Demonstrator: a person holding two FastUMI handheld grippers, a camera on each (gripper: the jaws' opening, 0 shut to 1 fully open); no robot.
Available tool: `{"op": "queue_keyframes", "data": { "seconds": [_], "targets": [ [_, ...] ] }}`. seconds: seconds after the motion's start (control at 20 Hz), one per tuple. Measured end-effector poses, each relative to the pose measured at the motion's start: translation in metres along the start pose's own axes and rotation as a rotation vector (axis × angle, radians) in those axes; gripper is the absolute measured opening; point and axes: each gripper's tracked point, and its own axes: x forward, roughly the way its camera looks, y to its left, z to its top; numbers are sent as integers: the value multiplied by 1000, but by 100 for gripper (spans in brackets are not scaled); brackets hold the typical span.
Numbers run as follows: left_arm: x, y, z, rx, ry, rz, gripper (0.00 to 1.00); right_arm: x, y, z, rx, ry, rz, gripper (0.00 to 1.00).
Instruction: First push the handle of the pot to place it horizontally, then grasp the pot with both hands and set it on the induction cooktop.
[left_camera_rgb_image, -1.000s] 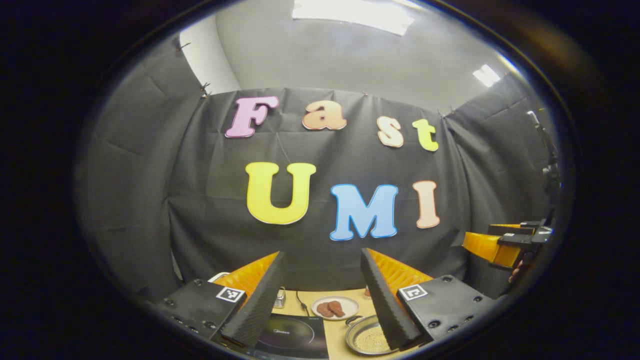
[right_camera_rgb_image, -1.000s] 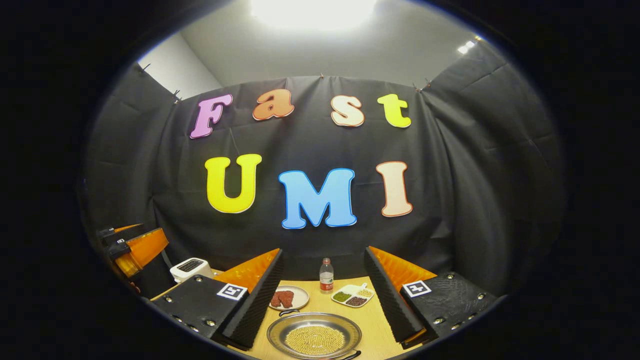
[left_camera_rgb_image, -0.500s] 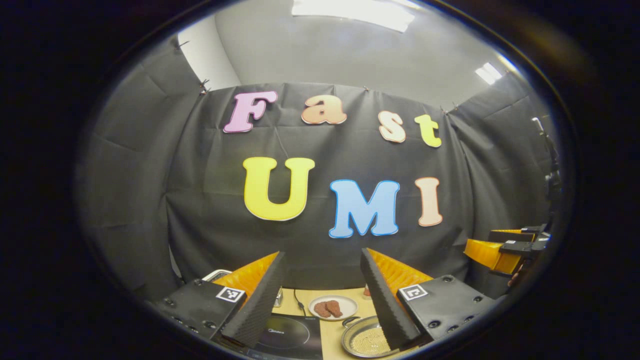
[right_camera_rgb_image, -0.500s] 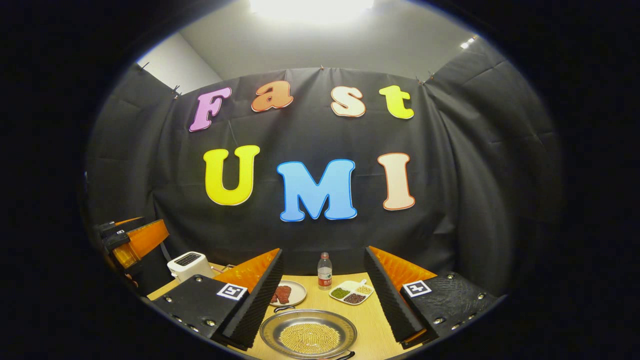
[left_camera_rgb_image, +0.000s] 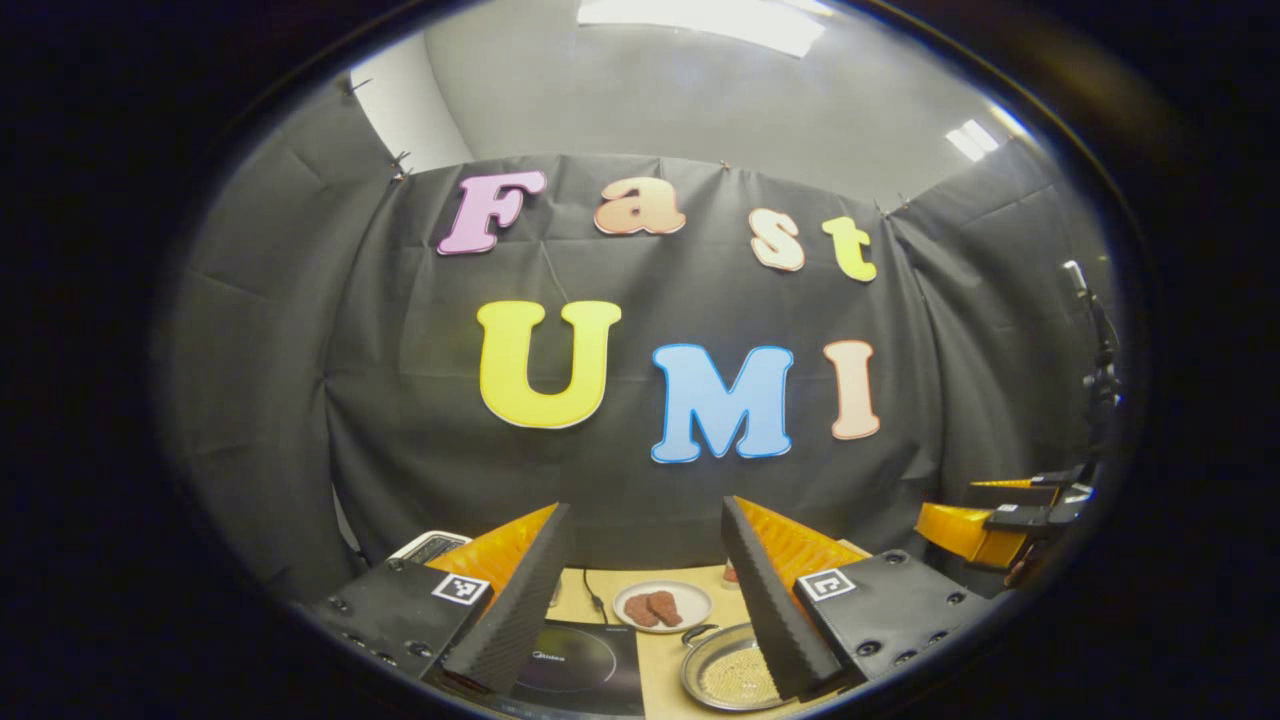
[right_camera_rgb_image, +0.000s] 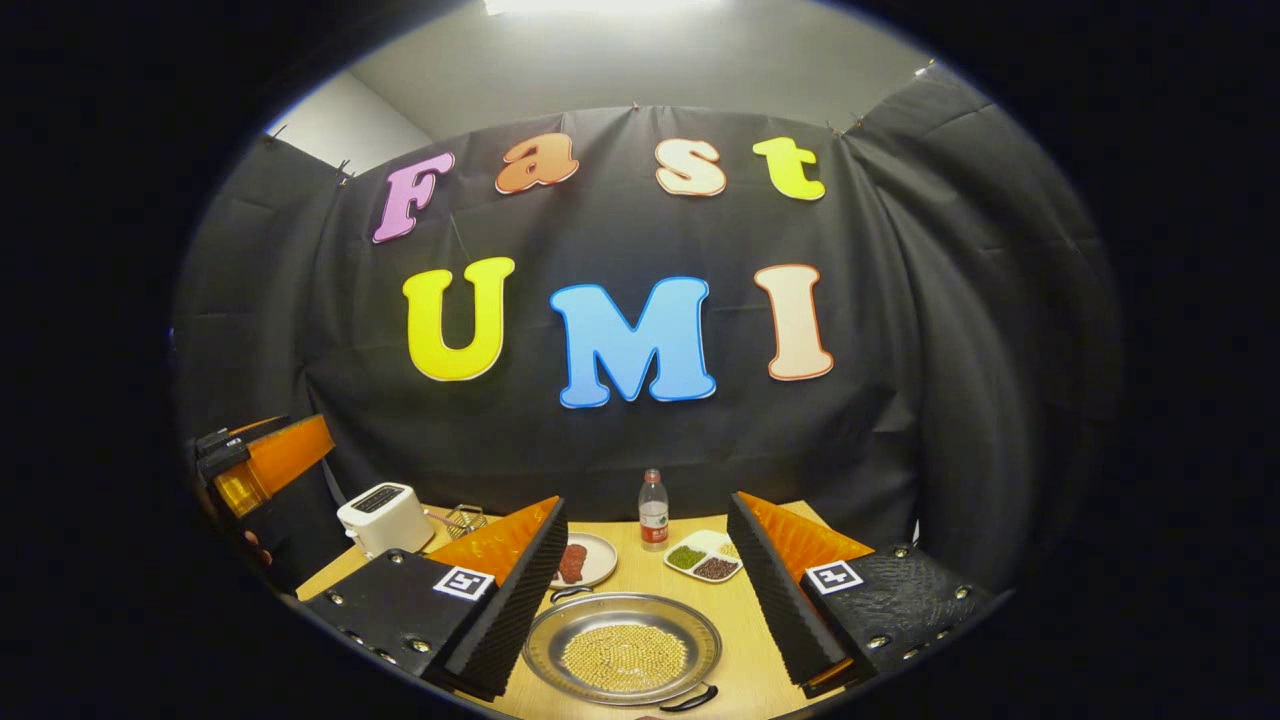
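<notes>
A shallow steel pot (right_camera_rgb_image: 624, 650) holding yellow grains sits on the wooden table (right_camera_rgb_image: 745, 630), one black handle (right_camera_rgb_image: 688, 697) at its near rim and one at its far rim. In the left gripper view the pot (left_camera_rgb_image: 728, 678) lies to the right of the black induction cooktop (left_camera_rgb_image: 580, 662). My right gripper (right_camera_rgb_image: 645, 590) is open, raised above the pot with nothing between its fingers. My left gripper (left_camera_rgb_image: 645, 590) is open too, high over the cooktop and pot. Each gripper shows at the edge of the other's view, the right gripper (left_camera_rgb_image: 985, 525) and the left gripper (right_camera_rgb_image: 262, 462).
A plate with brown meat pieces (right_camera_rgb_image: 580, 562) stands behind the pot. Further back are a water bottle (right_camera_rgb_image: 653, 510), a divided dish of beans (right_camera_rgb_image: 708, 560), a white toaster (right_camera_rgb_image: 384, 516) and a small wire basket (right_camera_rgb_image: 462, 519). A cable (left_camera_rgb_image: 592, 598) runs behind the cooktop.
Both views have tilted downward, so more of the table shows, most clearly in the right gripper view. Both grippers stay open. The pot has not moved.
</notes>
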Motion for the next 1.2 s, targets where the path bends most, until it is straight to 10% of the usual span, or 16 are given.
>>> {"op": "queue_keyframes", "data": {
  "seconds": [0.35, 0.9, 1.2],
  "targets": [
    [4, 3, -20, 3, 36, 0, 96, 3, 7, -56, -13, 131, 31, 92],
    [12, 5, -36, 12, 68, 10, 96, 13, 6, -182, -19, 411, 84, 8],
    [18, 7, -47, 22, 94, 21, 94, -5, 9, -256, 10, 644, 153, 5]
  ]
}}
